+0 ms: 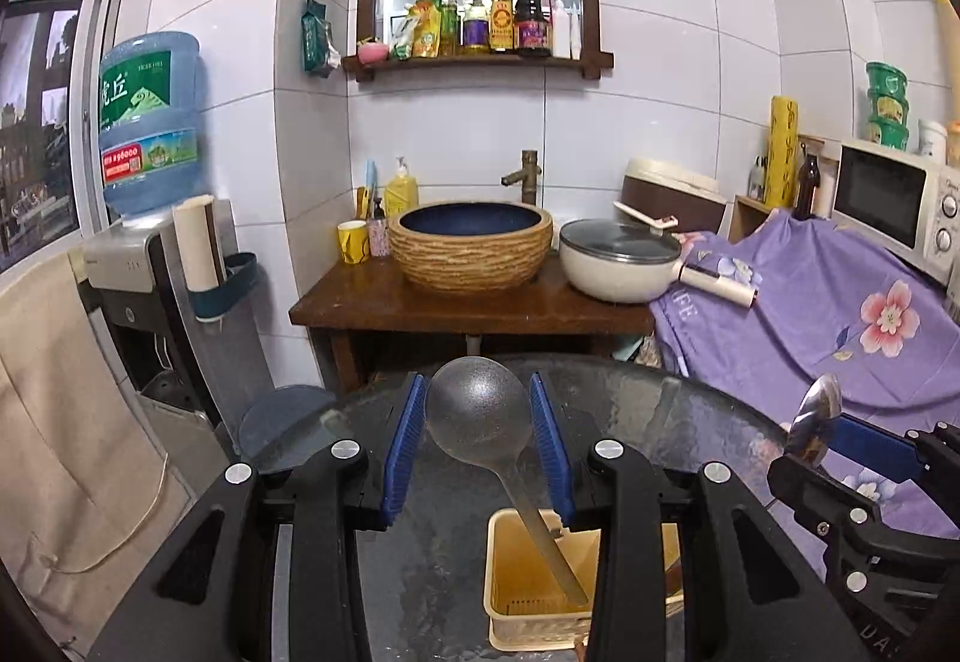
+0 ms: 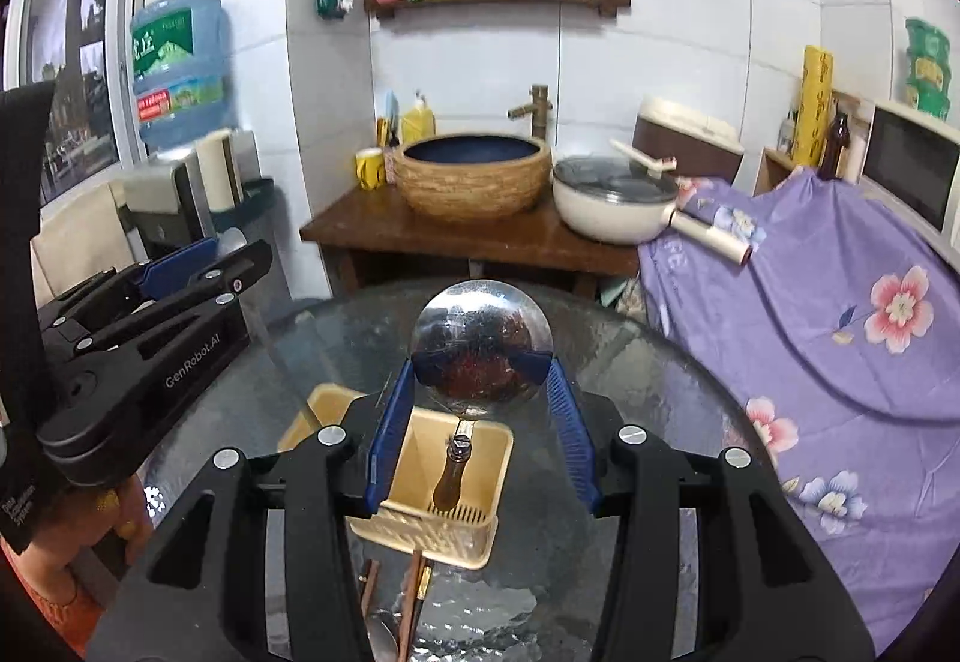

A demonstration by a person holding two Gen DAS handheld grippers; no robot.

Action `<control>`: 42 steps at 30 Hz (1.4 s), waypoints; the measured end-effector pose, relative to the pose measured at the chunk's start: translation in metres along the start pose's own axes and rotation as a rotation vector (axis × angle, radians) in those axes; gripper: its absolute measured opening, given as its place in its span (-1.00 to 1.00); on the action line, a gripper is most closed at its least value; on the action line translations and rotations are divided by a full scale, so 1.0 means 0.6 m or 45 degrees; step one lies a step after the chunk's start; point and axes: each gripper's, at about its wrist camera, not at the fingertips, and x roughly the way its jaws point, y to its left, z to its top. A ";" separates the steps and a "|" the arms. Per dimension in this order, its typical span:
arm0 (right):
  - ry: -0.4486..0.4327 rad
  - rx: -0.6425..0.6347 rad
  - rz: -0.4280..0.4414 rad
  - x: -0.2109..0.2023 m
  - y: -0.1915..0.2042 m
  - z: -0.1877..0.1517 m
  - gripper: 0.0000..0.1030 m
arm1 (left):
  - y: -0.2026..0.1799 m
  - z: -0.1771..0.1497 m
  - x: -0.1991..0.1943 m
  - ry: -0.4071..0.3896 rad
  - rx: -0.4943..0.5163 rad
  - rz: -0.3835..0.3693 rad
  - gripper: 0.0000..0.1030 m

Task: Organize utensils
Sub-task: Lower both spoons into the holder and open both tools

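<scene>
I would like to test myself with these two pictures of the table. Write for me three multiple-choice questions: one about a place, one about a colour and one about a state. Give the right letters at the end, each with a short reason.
1. Where is the handle end of the grey ladle?
A. inside the yellow basket
B. in the sink
C. in the white pot

2. What colour is the flowered cloth beside the table?
A. green
B. red
C. purple

3. In what state is the right claw?
A. open, holding nothing
B. shut on the bowl of the metal ladle
C. shut on the basket's rim

Answers:
1 A: the handle slants down into the basket.
2 C: the cloth is purple with pink flowers.
3 B: both blue pads press the shiny bowl, and the wooden handle hangs into the basket.
</scene>
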 end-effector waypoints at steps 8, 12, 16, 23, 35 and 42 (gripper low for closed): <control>0.061 -0.007 0.024 0.046 -0.004 -0.055 -0.10 | 0.011 -0.054 0.038 0.095 0.004 -0.039 -0.31; 0.083 -0.035 0.025 0.062 0.001 -0.077 -0.10 | 0.018 -0.071 0.052 0.155 -0.013 -0.085 -0.31; 0.084 -0.050 0.024 0.067 0.002 -0.087 -0.10 | 0.014 -0.083 0.059 0.198 0.003 -0.113 -0.31; 0.083 -0.043 0.027 0.065 -0.002 -0.087 -0.08 | 0.014 -0.090 0.061 0.226 -0.003 -0.156 -0.31; -0.075 0.000 -0.005 -0.021 -0.025 -0.115 0.42 | 0.055 -0.122 -0.016 0.233 -0.116 -0.220 0.80; -0.005 -0.022 0.044 -0.050 -0.014 -0.212 0.43 | 0.078 -0.222 -0.069 0.257 0.055 -0.083 0.79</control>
